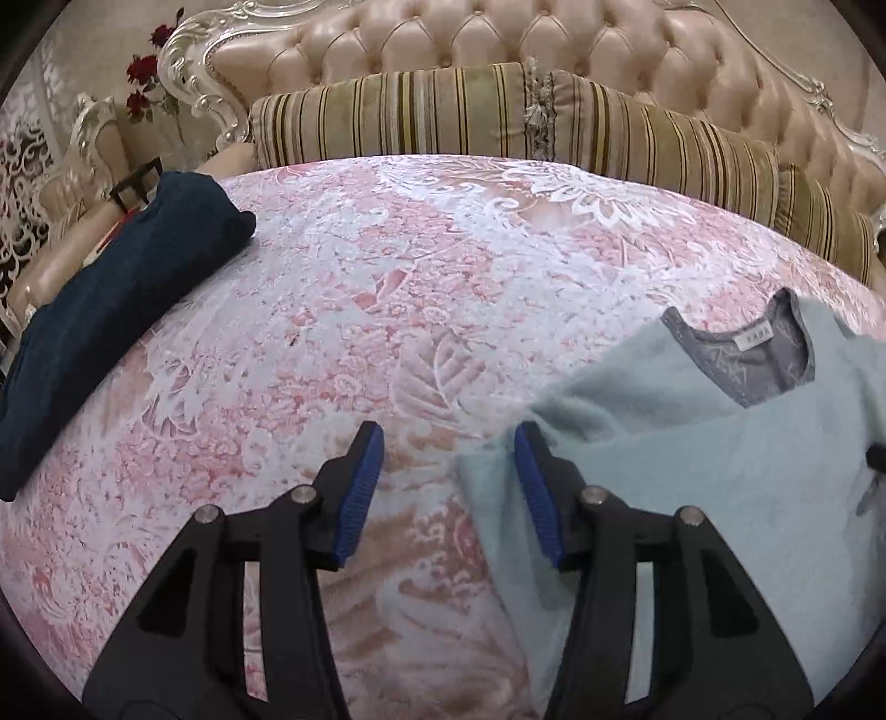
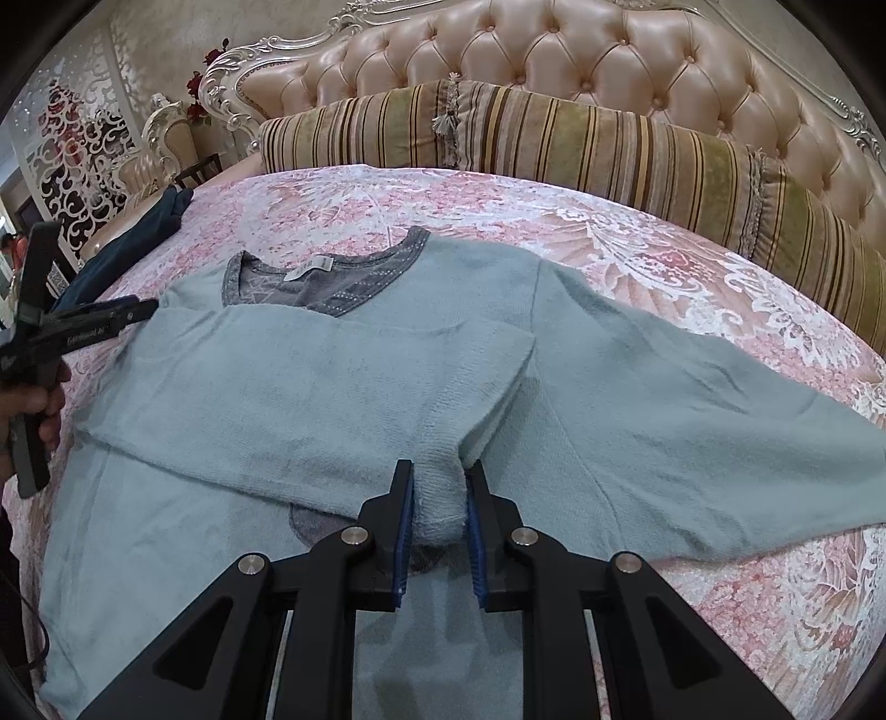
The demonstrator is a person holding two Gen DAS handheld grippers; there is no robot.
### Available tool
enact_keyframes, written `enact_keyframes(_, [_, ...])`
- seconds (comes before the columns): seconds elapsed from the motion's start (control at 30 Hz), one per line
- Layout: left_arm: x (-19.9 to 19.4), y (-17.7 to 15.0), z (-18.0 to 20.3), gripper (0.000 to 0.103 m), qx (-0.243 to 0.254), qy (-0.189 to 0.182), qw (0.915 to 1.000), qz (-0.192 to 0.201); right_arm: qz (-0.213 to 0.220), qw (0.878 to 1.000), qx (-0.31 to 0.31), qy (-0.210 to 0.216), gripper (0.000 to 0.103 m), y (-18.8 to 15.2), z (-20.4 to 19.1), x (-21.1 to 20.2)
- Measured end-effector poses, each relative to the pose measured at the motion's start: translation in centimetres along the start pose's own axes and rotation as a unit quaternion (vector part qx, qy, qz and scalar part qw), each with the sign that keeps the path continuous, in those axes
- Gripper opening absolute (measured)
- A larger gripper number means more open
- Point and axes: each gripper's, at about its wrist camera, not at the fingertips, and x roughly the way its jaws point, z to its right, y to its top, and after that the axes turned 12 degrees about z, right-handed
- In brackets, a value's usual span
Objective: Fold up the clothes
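A light blue sweater (image 2: pixel 277 376) with a grey neckline (image 2: pixel 326 288) lies flat on the pink patterned bedspread (image 2: pixel 692 249). One sleeve is folded across its body, and my right gripper (image 2: pixel 440 471) is shut on that sleeve's cuff (image 2: pixel 440 501). The other sleeve (image 2: pixel 720 387) stretches out to the right. My left gripper (image 1: pixel 447 437) is open, hovering over the bedspread (image 1: pixel 332 304) at the left edge of the sweater (image 1: pixel 692 471), its right finger (image 1: pixel 534 476) just over the fabric. In the right wrist view the left gripper (image 2: pixel 99 324) points at the sweater's shoulder, held by a hand (image 2: pixel 33 410).
A folded dark blue garment (image 1: pixel 111 310) lies along the bed's left edge. Striped bolster pillows (image 1: pixel 443 116) line the tufted headboard (image 1: pixel 498 44) at the back. An ornate chair (image 2: pixel 166 144) and red flowers (image 1: pixel 144 77) stand beyond the bed's left side.
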Motion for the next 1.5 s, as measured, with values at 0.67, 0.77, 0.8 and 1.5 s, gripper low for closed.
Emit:
enact_keyframes(0.67, [-4.6, -3.4, -0.8, 0.059, -0.043, 0.008, 0.9990, 0.013, 0.001, 1.000, 0.004, 0.007, 0.016, -0.1, 0.3, 0.0])
enact_keyframes(0.77, [-5.0, -4.9, 0.6, 0.062, -0.001, 0.013, 0.9999, 0.005, 0.002, 1.000, 0.004, 0.006, 0.016, -0.1, 0.2, 0.0])
enact_keyframes(0.8, [-5.0, -4.9, 0.7, 0.062, -0.006, 0.018, 0.9998, 0.010, 0.002, 1.000, 0.004, 0.006, 0.016, -0.1, 0.2, 0.0])
enact_keyframes(1.5, [-4.2, -2.6, 15.5, 0.059, 0.044, -0.120, 0.9917, 0.017, -0.004, 0.999, -0.035, -0.024, 0.039, 1.3, 1.7, -3.2])
